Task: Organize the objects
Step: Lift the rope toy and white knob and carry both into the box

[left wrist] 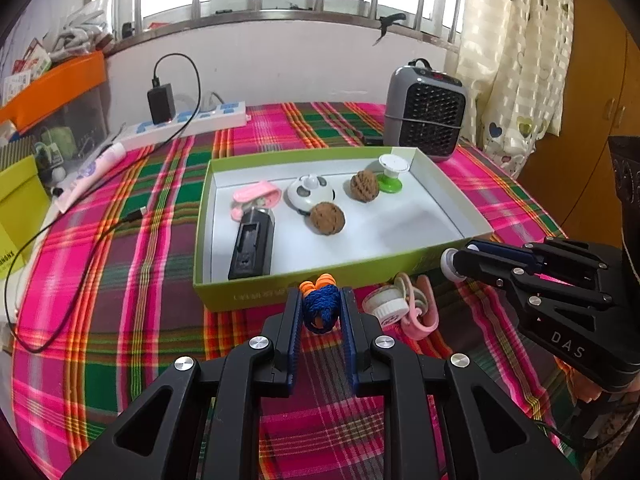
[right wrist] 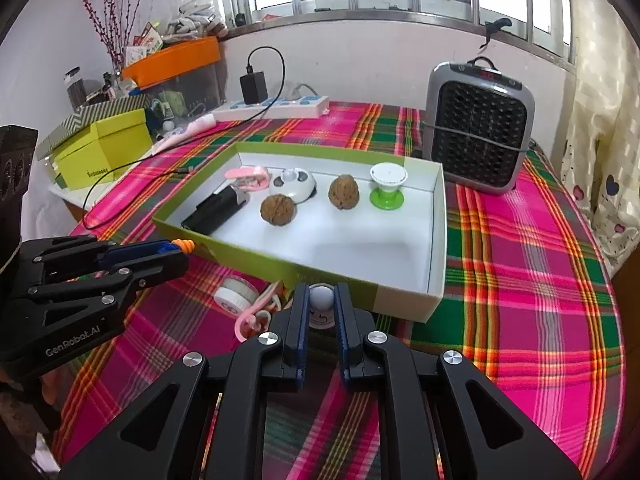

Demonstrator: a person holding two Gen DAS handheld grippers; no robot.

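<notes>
— Inside the box [right wrist: 436, 236], what's put away?

— Two walnuts [right wrist: 279, 209], a black case [right wrist: 214, 210], a pink clip [right wrist: 246, 174], a panda toy [right wrist: 294, 184] and a green-footed cup [right wrist: 387, 186].

— And the tongs?

— Left gripper [left wrist: 320, 304] pinches a blue cord bundle [left wrist: 319, 306]; right gripper [right wrist: 322, 304] pinches a white knob toy [right wrist: 322, 298], both just short of the box's near wall.

— What's left?

— I'd say those two, plus a white cap [left wrist: 385, 305] and another pink clip [left wrist: 420, 314] on the cloth [right wrist: 520, 240].

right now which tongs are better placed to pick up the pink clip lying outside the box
Neither is free: the left tongs grip a blue cord bundle, the right tongs a white knob. Once emptied, probably left: the pink clip lies just beside its tips.
</notes>
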